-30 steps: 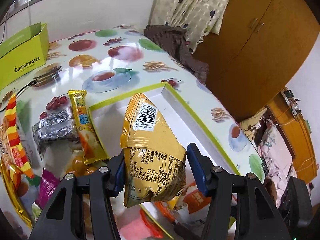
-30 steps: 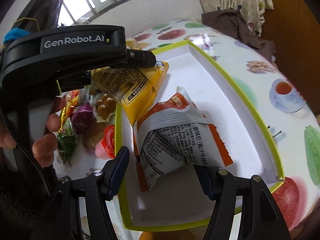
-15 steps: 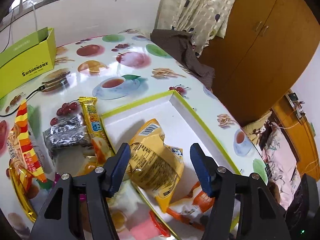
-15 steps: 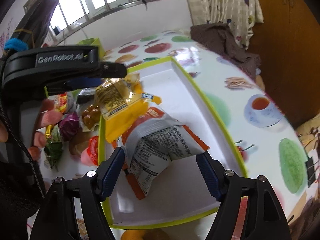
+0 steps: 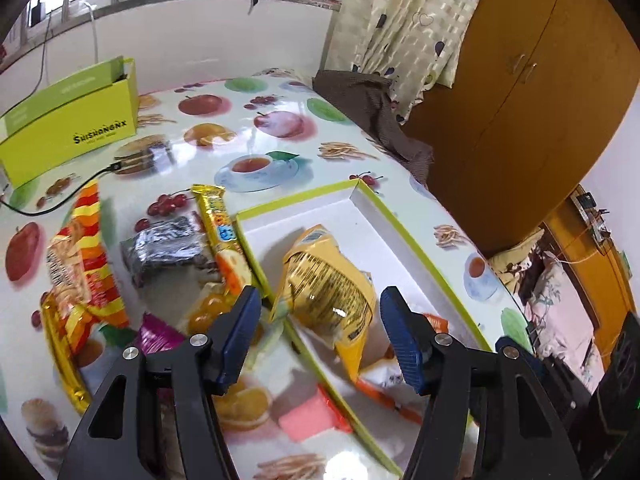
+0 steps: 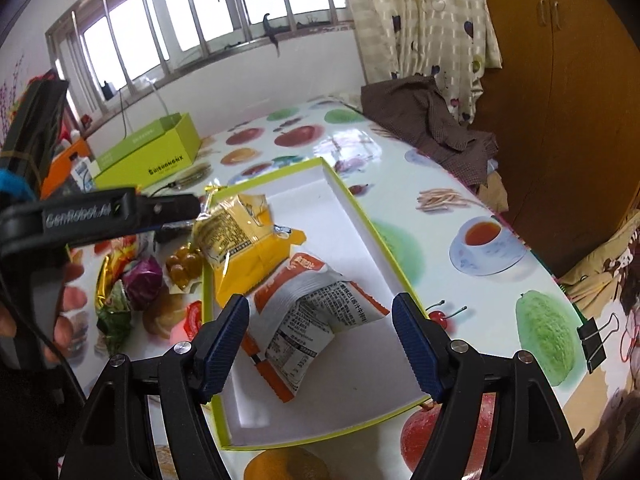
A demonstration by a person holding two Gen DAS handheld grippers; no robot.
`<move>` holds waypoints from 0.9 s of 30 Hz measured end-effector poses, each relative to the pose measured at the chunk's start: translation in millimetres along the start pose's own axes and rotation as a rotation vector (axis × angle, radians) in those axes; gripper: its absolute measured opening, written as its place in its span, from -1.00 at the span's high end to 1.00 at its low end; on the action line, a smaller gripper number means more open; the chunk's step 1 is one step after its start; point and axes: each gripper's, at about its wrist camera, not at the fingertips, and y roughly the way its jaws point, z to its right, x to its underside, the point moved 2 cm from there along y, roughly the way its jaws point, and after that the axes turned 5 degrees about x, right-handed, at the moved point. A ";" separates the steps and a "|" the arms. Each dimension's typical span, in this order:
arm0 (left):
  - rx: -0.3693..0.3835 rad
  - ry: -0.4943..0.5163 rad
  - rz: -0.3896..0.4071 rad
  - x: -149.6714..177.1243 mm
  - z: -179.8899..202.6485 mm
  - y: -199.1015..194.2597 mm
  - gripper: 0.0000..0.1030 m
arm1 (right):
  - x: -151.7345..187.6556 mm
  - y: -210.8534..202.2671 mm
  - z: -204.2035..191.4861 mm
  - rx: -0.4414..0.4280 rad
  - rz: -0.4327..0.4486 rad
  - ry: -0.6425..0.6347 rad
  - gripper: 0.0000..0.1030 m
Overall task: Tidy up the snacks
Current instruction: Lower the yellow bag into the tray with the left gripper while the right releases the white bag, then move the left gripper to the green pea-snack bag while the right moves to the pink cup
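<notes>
Released yellow packet (image 5: 326,286) now lies, seemingly settled, in tray (image 5: 416,256).

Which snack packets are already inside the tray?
Two: the yellow packet, leaning over the tray's left rim, and the orange-and-white packet beside it. The long yellow bar lies outside on the table.

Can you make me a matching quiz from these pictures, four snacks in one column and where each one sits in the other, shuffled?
Things:
1. crinkled yellow foil snack bag
2. orange and white snack bag
3. silver foil packet
4. round purple-wrapped candy

Places:
A. on the fruit-print tablecloth, just left of the long yellow wrapped bar
B. in the shallow white tray with green rim, partly over the tray's left rim
C. in the loose pile outside the tray, by the amber jelly cups
D. flat inside the tray, below the open jaws of the right gripper

Pairs: 1-B, 2-D, 3-A, 4-C
</notes>
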 end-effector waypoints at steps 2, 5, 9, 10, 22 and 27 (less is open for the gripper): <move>-0.002 -0.002 0.004 4.6 -0.8 -5.9 -0.22 | -0.4 -3.2 -1.3 0.007 0.008 0.003 -0.44; -0.009 -0.015 0.015 10.7 -3.5 -15.3 -0.22 | 0.1 -9.3 -3.8 0.004 0.020 0.005 -0.44; -0.030 -0.014 0.026 18.6 -6.0 -26.7 -0.22 | 0.3 -15.7 -8.2 0.008 0.034 0.006 -0.44; -0.031 -0.017 0.028 20.0 -6.5 -28.8 -0.22 | 0.4 -16.6 -8.4 0.010 0.035 0.008 -0.44; -0.080 -0.038 0.069 45.8 -19.6 -62.5 -0.22 | 5.3 -30.9 -25.6 -0.005 0.068 -0.013 -0.44; -0.071 -0.053 0.070 55.8 -26.4 -70.5 -0.22 | 8.0 -32.5 -34.6 -0.025 0.073 -0.027 -0.44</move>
